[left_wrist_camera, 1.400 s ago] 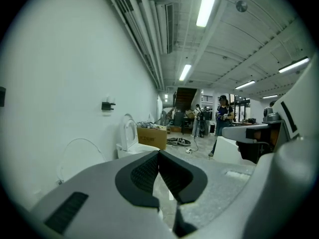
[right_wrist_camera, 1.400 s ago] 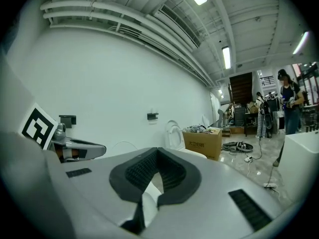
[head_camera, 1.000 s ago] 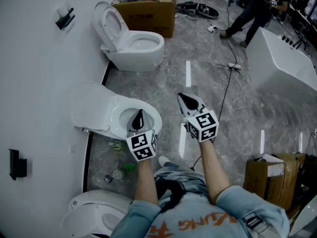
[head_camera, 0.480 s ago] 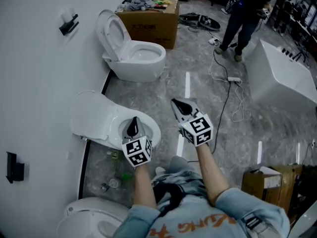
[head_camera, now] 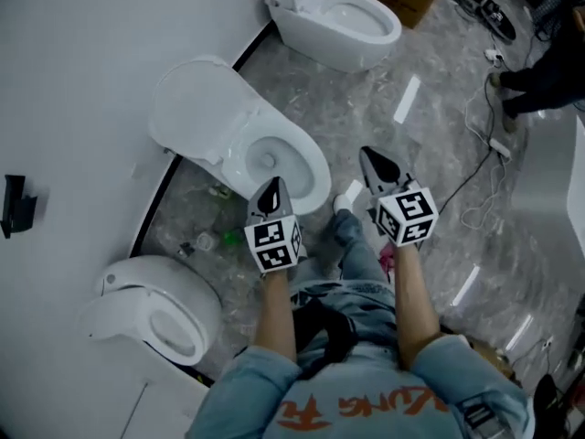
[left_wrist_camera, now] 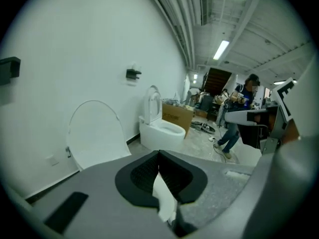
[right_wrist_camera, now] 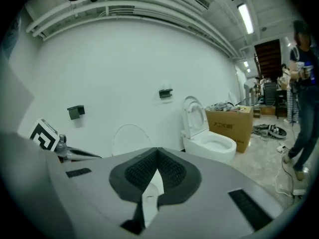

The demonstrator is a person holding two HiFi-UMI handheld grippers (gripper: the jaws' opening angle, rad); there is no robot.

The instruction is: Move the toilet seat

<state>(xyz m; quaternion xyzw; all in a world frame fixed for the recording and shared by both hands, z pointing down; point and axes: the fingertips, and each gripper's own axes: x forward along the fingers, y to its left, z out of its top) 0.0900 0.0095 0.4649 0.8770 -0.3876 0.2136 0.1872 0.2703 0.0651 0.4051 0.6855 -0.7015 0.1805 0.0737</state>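
The middle toilet (head_camera: 309, 177) stands open, its white seat and lid (head_camera: 194, 108) raised against the wall. My left gripper (head_camera: 271, 188) is shut and empty, its tip over the near rim of the bowl. My right gripper (head_camera: 369, 157) is also shut and empty, above the floor just right of the bowl. In the left gripper view the raised seat (left_wrist_camera: 94, 133) stands ahead on the left, past the shut left gripper (left_wrist_camera: 159, 154). The right gripper view shows the same raised seat (right_wrist_camera: 130, 137) beyond the shut right gripper (right_wrist_camera: 158, 151), with the left gripper (right_wrist_camera: 50, 141) at the left edge.
A second open toilet (head_camera: 340, 12) stands farther along the wall and a third (head_camera: 155, 311) sits near my left side. Litter (head_camera: 203, 241) lies by the wall. A cardboard box (right_wrist_camera: 232, 123), cables (head_camera: 475, 167) and a standing person (left_wrist_camera: 233, 119) are farther off.
Both grippers have dropped lower and drawn back towards my body. The left tip went from over the bowl's middle to its near rim. The head view has swung down; the third toilet shows more.
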